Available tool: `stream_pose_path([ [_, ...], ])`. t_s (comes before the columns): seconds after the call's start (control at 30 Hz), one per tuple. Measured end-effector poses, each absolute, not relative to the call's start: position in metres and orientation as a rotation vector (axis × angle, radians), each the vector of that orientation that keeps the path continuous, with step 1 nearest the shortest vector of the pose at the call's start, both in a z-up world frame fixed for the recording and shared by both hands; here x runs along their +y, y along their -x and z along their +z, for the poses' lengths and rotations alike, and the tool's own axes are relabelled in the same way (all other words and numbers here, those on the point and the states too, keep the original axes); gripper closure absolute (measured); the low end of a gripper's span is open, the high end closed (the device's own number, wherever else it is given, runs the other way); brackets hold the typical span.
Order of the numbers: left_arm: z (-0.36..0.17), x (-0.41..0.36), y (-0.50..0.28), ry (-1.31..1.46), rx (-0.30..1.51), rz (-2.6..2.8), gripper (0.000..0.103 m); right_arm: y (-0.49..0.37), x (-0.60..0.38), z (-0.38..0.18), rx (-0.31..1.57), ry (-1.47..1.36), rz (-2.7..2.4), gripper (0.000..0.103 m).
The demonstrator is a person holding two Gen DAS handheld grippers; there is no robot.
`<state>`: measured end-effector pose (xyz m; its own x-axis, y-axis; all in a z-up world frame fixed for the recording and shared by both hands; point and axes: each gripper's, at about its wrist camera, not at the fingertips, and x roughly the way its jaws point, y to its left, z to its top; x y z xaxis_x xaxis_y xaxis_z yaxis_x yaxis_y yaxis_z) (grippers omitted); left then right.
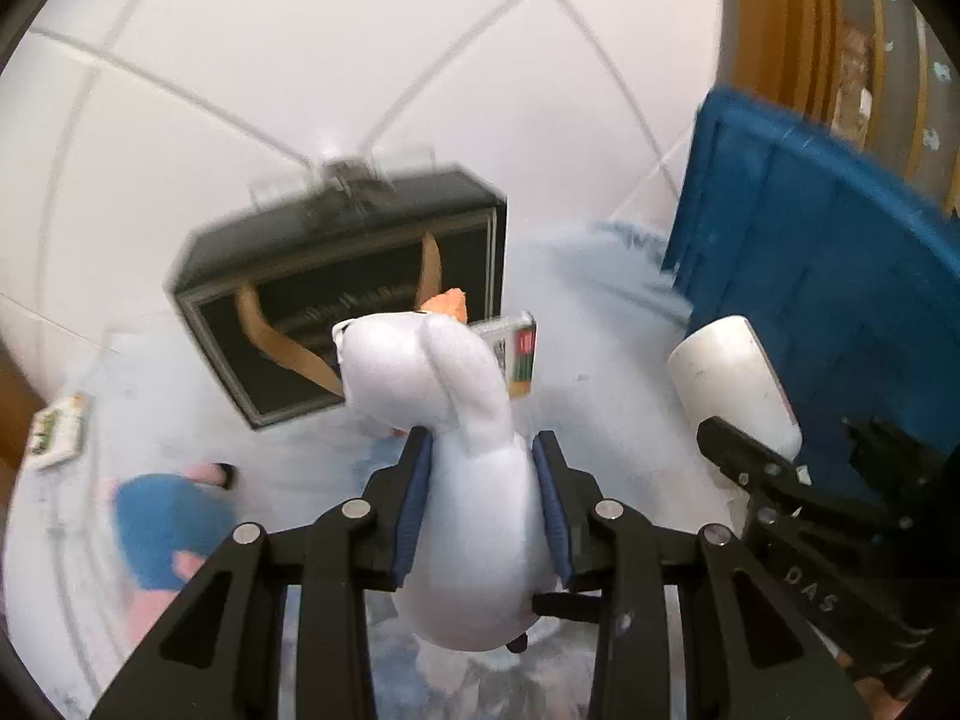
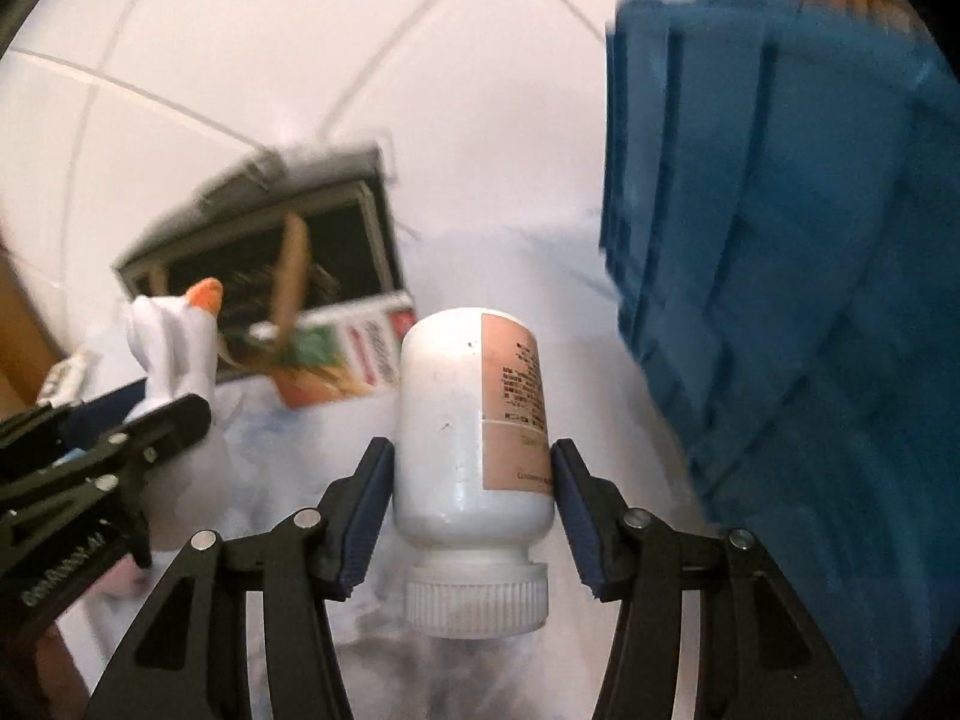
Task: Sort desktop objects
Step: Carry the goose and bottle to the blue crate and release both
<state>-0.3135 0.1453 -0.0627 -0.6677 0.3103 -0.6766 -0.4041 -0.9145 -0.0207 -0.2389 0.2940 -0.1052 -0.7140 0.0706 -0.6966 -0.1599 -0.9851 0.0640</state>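
My left gripper [image 1: 483, 441] is shut on a white plush bird [image 1: 444, 372] with an orange beak, its blue pads squeezing the body, lifted off the white tabletop [image 1: 606, 372]. The right wrist view shows the same bird [image 2: 174, 330] at the left, in the left gripper's black fingers [image 2: 162, 420]. My right gripper [image 2: 471, 450] is shut on a white plastic bottle [image 2: 456, 420] with a pink label, its ribbed cap toward the camera. This bottle [image 1: 729, 378] also shows at the right of the left wrist view, beside the bird.
A blue plastic crate [image 2: 780, 240] stands close on the right, against the white tiled wall [image 1: 300, 60]. Behind lie a black box with a brown strap [image 1: 336, 276] and a red-and-green carton [image 2: 354, 360]. A blue-and-pink plush [image 1: 168, 528] and a small packet [image 1: 57, 432] lie at the left.
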Motion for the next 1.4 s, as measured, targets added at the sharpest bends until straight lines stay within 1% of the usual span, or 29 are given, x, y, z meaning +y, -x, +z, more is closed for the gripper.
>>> stream_pose_path([
  [0.07,-0.040,0.133,0.288,0.941,0.176,2.579,0.069,0.223,0.281,-0.082,0.172,1.073,2.834,0.050],
  [0.17,-0.006,0.122,0.246,0.826,0.173,2.619,0.069,0.158,0.274,-0.025,0.148,0.969,2.898,0.050],
  [0.37,0.045,0.113,0.171,0.652,0.163,2.635,0.069,0.089,0.250,0.029,0.095,0.764,2.965,0.050],
  [0.53,0.072,0.121,0.120,0.543,0.173,2.604,0.069,0.020,0.255,0.070,0.077,0.594,2.966,0.050],
  [0.7,0.087,0.147,0.083,0.476,0.194,2.546,0.069,-0.034,0.277,0.104,0.090,0.470,2.923,0.050],
  [0.93,0.101,0.206,0.048,0.414,0.218,2.467,0.069,-0.086,0.328,0.119,0.121,0.377,2.828,0.050],
  [1.23,0.108,0.303,0.011,0.367,0.260,2.348,0.069,-0.124,0.430,0.117,0.189,0.326,2.669,0.050],
  [1.4,0.110,0.357,0.001,0.356,0.317,2.303,0.069,-0.129,0.482,0.108,0.209,0.342,2.623,0.050],
])
